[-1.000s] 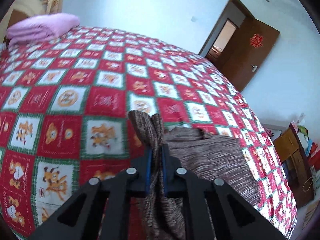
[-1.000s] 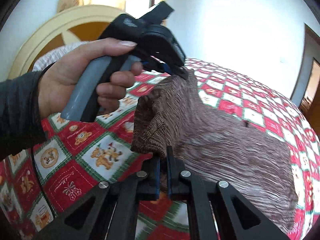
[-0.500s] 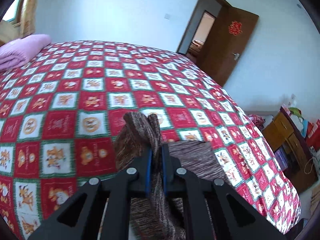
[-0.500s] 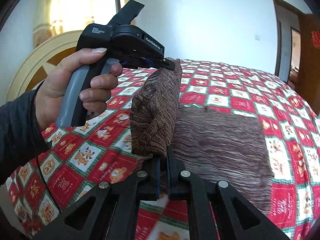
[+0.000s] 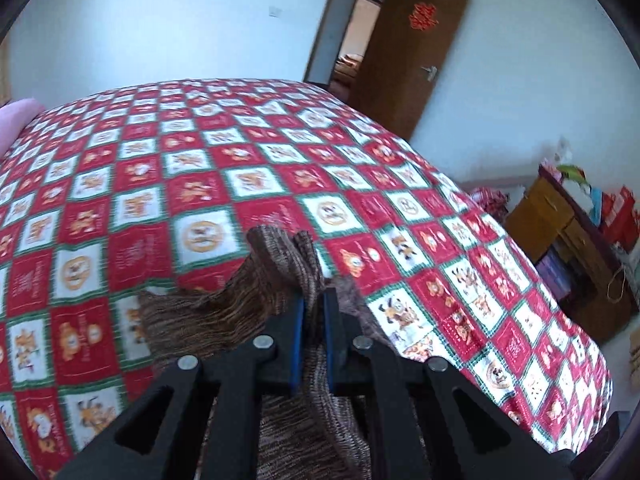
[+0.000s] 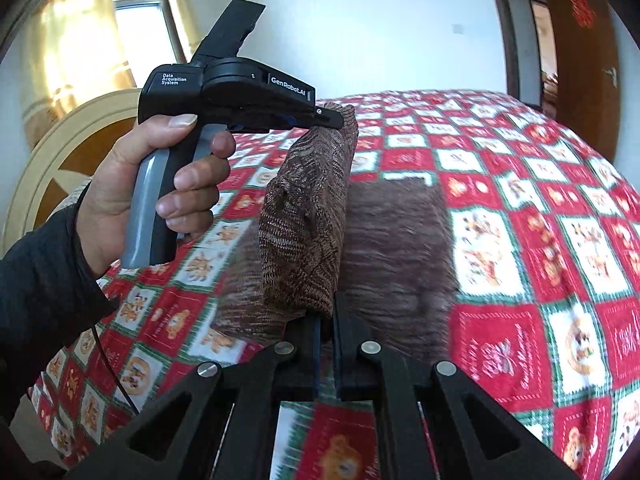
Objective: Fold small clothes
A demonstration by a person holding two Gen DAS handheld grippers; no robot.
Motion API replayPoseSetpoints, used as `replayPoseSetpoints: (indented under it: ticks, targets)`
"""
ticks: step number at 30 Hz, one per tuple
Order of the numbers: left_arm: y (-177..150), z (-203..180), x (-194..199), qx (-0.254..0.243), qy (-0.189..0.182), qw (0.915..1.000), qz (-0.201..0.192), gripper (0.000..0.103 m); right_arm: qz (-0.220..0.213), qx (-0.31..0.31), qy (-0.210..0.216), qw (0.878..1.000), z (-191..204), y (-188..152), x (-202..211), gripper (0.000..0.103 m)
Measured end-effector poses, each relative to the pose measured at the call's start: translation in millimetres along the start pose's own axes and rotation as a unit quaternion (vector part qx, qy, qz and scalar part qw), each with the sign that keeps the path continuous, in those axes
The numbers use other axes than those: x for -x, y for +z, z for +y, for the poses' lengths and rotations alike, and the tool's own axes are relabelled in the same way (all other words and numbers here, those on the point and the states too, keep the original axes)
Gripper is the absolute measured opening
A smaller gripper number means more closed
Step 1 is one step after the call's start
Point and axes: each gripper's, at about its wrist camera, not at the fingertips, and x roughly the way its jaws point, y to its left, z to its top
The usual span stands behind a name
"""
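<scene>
Left gripper (image 5: 313,312) clamped on a bunched edge of the brown knit (image 5: 256,312), jaws nearly together with cloth pinched between the blue pads. Right gripper (image 6: 326,320) likewise pinched tight on another edge of the knit (image 6: 308,216), jaws narrow. Held up between the two as a raised fold, the rest lying flat on the red checked bedspread (image 5: 192,168), near its close edge. Left hand (image 6: 160,196) wrapped round the grey handle, dark sleeve (image 6: 40,280) at the wrist. Brown door (image 5: 404,52) ajar at the far wall.
</scene>
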Motion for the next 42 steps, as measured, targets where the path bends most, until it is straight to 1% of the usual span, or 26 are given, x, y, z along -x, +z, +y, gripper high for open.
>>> replayPoseSetpoints:
  ticks: [6, 9, 10, 11, 13, 15, 17, 19, 20, 21, 22, 23, 24, 25, 27, 28, 29, 31, 32, 33, 34, 35, 36, 38, 39, 42]
  targets:
    - [-5, -28, -39, -0.028, 0.006, 0.9993, 0.023, 0.009, 0.018, -0.047, -0.004, 0.999, -32, -12, -5, 0.004]
    - [-9, -39, -60, -0.041, 0.012, 0.9985, 0.034, 0.009, 0.031, -0.084, -0.002, 0.996, -53, -22, -15, 0.004]
    - [-11, -44, -67, -0.050, 0.018, 0.9981, 0.034, 0.009, 0.038, -0.095, -0.001, 0.995, -60, -26, -19, 0.004]
    - [-13, -48, -74, -0.057, 0.032, 0.9973, 0.035, 0.014, 0.050, -0.107, 0.004, 0.993, -66, -28, -23, 0.004]
    - [-16, -50, -82, -0.054, 0.050, 0.9963, 0.045, 0.018, 0.062, -0.138, 0.027, 0.988, -79, -32, -29, 0.004]
    - [-21, -52, -76, -0.056, 0.066, 0.9955, 0.039, 0.032, 0.060, -0.160, 0.044, 0.984, -87, -33, -28, 0.004]
    - [-31, -55, -52, -0.074, 0.074, 0.9944, 0.010, 0.057, 0.061, -0.163, 0.055, 0.983, -90, -34, -29, 0.004]
    - [-44, -55, -28, -0.093, 0.084, 0.9921, -0.015, 0.069, 0.057, -0.179, 0.067, 0.980, -96, -37, -29, 0.005]
    - [-55, -54, -14, -0.108, 0.099, 0.9888, -0.027, 0.069, 0.057, -0.187, 0.069, 0.978, -98, -38, -27, 0.005]
    - [-64, -52, -6, -0.118, 0.105, 0.9869, -0.034, 0.069, 0.055, -0.192, 0.055, 0.978, -100, -37, -23, 0.009]
    - [-73, -48, 1, -0.129, 0.115, 0.9844, -0.034, 0.069, 0.050, -0.188, 0.033, 0.980, -100, -37, -18, 0.027]
    - [-85, -44, 7, -0.140, 0.131, 0.9811, -0.028, 0.069, 0.040, -0.180, 0.002, 0.983, -98, -36, -11, 0.039]
    - [-96, -38, 10, -0.144, 0.138, 0.9796, -0.024, 0.069, 0.023, -0.175, -0.025, 0.984, -97, -35, -2, 0.057]
    - [-107, -32, 13, -0.147, 0.141, 0.9789, -0.019, 0.069, 0.000, -0.173, -0.047, 0.984, -96, -33, 8, 0.058]
    - [-126, -18, 10, -0.150, 0.150, 0.9772, 0.002, 0.070, -0.031, -0.137, -0.095, 0.986, -82, -19, 21, 0.058]
    - [-135, -11, 9, -0.145, 0.156, 0.9771, 0.009, 0.070, -0.040, -0.113, -0.099, 0.988, -73, -13, 23, 0.058]
    - [-144, -4, 8, -0.138, 0.158, 0.9777, 0.010, 0.072, -0.045, -0.090, -0.097, 0.990, -62, -5, 23, 0.058]
    - [-148, 6, 14, -0.113, 0.149, 0.9824, 0.000, 0.076, -0.043, -0.055, -0.071, 0.995, -38, 13, 15, 0.058]
    - [-146, 11, 18, -0.095, 0.138, 0.9860, 0.002, 0.077, -0.038, -0.044, -0.053, 0.997, -29, 22, 8, 0.058]
    - [-145, 14, 19, -0.081, 0.128, 0.9885, 0.005, 0.077, -0.018, -0.020, -0.031, 0.999, -16, 36, -8, 0.058]
    - [-147, 17, 19, -0.069, 0.122, 0.9900, 0.009, 0.078, -0.001, 0.005, -0.028, 1.000, -7, 46, -25, 0.056]
    - [-151, 20, 20, -0.057, 0.120, 0.9910, 0.014, 0.081, 0.009, 0.029, -0.041, 0.999, 3, 54, -39, 0.050]
    - [-155, 21, 20, -0.052, 0.120, 0.9913, 0.016, 0.081, 0.018, 0.050, -0.054, 0.997, 10, 61, -53, 0.039]
    - [-161, 22, 23, -0.042, 0.115, 0.9924, 0.017, 0.082, 0.047, 0.097, -0.068, 0.992, 25, 75, -87, 0.033]
    - [-163, 23, 25, -0.037, 0.112, 0.9929, 0.016, 0.082, 0.056, 0.112, -0.068, 0.990, 32, 81, -102, 0.028]
    - [-166, 31, 29, -0.011, 0.098, 0.9951, 0.011, 0.084, 0.071, 0.164, -0.060, 0.982, 49, 89, -140, 0.027]
